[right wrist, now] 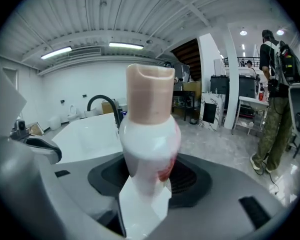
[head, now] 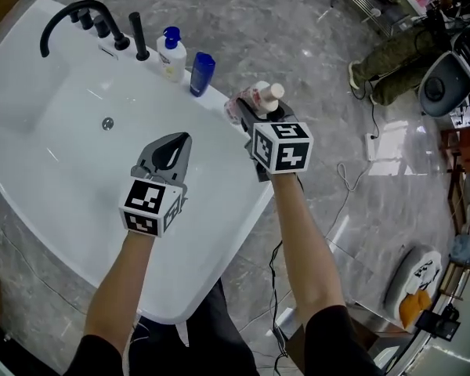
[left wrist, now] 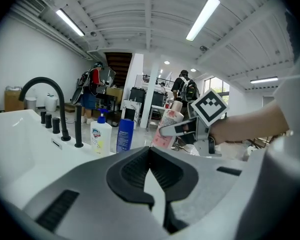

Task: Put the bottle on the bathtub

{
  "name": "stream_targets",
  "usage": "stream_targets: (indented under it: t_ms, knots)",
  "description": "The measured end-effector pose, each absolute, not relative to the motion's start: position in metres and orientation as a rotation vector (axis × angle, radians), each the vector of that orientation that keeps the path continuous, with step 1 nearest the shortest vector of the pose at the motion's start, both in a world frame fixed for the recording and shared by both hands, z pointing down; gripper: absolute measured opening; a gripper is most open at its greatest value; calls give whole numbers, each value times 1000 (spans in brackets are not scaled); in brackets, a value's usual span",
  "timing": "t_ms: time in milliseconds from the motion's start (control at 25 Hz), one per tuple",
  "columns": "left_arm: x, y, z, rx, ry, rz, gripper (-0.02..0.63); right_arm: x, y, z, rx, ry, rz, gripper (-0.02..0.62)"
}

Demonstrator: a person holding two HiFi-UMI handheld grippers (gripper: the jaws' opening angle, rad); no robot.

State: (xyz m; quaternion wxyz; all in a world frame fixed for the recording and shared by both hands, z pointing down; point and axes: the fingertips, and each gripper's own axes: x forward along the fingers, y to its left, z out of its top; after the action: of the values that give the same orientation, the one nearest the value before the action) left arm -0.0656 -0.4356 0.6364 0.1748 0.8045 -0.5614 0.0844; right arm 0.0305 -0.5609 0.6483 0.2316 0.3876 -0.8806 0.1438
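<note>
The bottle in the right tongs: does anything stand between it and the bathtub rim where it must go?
Nothing visible does. The right tongs hold the bottle at the bare bathtub rim; the blue bottle and the pump bottle stand farther along that rim, apart from it.

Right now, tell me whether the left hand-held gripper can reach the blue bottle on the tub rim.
Probably yes. The left hand-held gripper is shut and empty over the bathtub, and nothing stands between it and the blue bottle. It must open first.
</note>
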Motion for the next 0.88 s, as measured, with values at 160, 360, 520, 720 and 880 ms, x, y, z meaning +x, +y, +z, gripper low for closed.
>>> stream_targets:
  t_ms: [160,360,520,720,880]
  knots:
    - [-68,-432,643,2259,-1586,249,8,25,-571,662,1038,-2393,394,239]
    - [-68,-431,648,2257,-1583,273,8,20,-577,679,1036,-2384,429,239]
    - [-69,-431,654,2247,-1581,279,8,18,-577,694,1027,-2365,413,239]
    - [-68,-433,664,2235,-1573,290,8,19,-579,709,1029,-2348,392,239]
    - [-67,-435,668,2225,-1571,289,8,16,-580,711,1006,-2357,369,239]
